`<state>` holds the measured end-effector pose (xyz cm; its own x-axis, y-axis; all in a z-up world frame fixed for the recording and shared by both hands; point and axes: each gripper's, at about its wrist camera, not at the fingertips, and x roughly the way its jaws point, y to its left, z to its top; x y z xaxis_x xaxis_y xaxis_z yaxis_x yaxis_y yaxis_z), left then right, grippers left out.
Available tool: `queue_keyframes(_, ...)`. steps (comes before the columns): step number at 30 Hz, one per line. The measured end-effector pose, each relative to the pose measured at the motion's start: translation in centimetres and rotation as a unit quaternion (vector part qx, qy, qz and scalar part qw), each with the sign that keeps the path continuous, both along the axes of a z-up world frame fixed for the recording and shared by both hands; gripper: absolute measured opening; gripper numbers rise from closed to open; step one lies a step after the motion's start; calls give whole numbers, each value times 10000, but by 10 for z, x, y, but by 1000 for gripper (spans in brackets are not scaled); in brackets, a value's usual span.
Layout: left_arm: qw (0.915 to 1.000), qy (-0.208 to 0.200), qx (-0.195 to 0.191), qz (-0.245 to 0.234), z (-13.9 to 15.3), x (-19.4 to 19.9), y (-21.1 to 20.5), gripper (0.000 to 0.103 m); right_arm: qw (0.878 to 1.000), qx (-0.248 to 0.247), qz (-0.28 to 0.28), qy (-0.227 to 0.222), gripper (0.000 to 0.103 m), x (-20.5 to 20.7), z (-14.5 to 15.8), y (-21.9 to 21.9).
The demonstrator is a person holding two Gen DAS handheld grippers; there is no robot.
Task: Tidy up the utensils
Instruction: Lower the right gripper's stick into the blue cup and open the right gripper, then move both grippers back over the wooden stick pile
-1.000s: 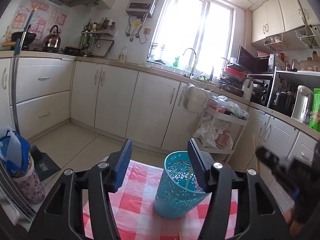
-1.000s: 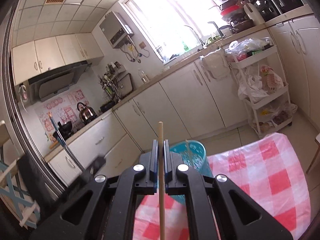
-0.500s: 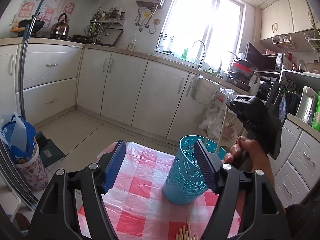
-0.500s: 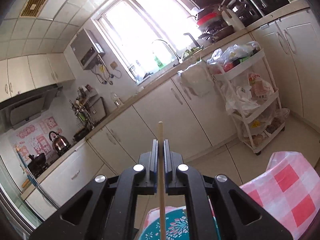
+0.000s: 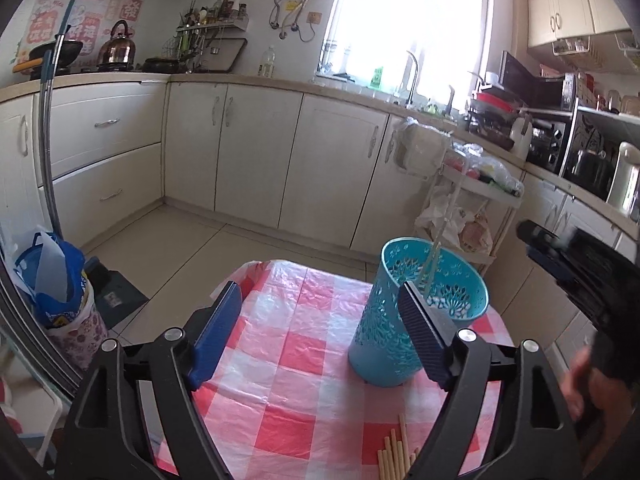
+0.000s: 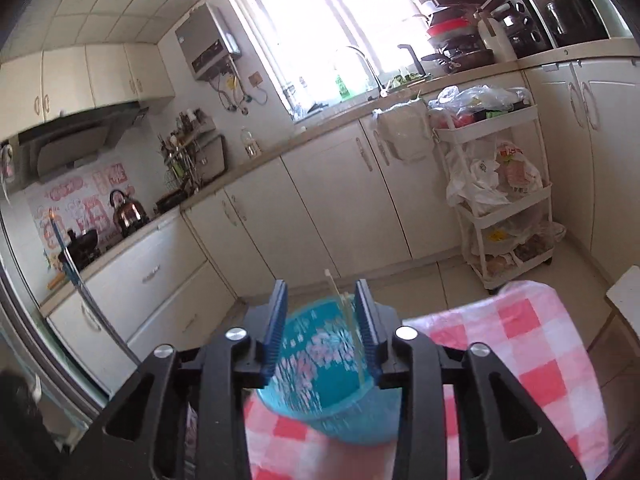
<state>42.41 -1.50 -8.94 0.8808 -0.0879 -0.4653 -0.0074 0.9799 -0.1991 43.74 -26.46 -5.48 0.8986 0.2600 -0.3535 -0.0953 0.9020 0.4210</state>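
A teal perforated holder stands on the red-checked tablecloth, with pale chopsticks leaning inside it. Several loose chopsticks lie on the cloth near the front edge. My left gripper is open and empty, hovering above the cloth just left of the holder. My right gripper is open directly over the holder, and a chopstick stands blurred between its fingers, inside the holder. The right gripper also shows at the right of the left wrist view.
A white rolling cart with bags stands beyond the table by the cabinets. A blue bag and a mop pole are on the floor at left. The table edge falls off behind the holder.
My right gripper opened and let go of the chopstick, which dropped into the holder. The right gripper then moved back to the right. My left gripper stayed open and tilted lower.
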Motion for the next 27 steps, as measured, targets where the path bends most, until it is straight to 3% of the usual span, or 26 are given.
queue_keyframes(4, 9985, 525, 55, -150, -16, 6, -3, 77, 9907, -682, 394, 1109, 45, -51, -56, 2)
queue_keyframes(9, 9953, 889, 267, -275, -30, -2, -6, 77, 9618, -967, 945, 2378, 23, -74, -135, 21)
queue_keyframes(16, 9863, 1544, 423, -398, -69, -25, -9, 77, 9498, -1360, 1070, 2607, 19, -74, -158, 43)
queue_keyframes(23, 9810, 1768, 621, -506, -84, -29, -15, 77, 9383, -1968, 995, 2662, 19, -66, -166, 52)
queue_keyframes(27, 9738, 1956, 857, -783, -93, -28, -30, 77, 9393, -1931, 836, 2708, 18, -63, -169, 39)
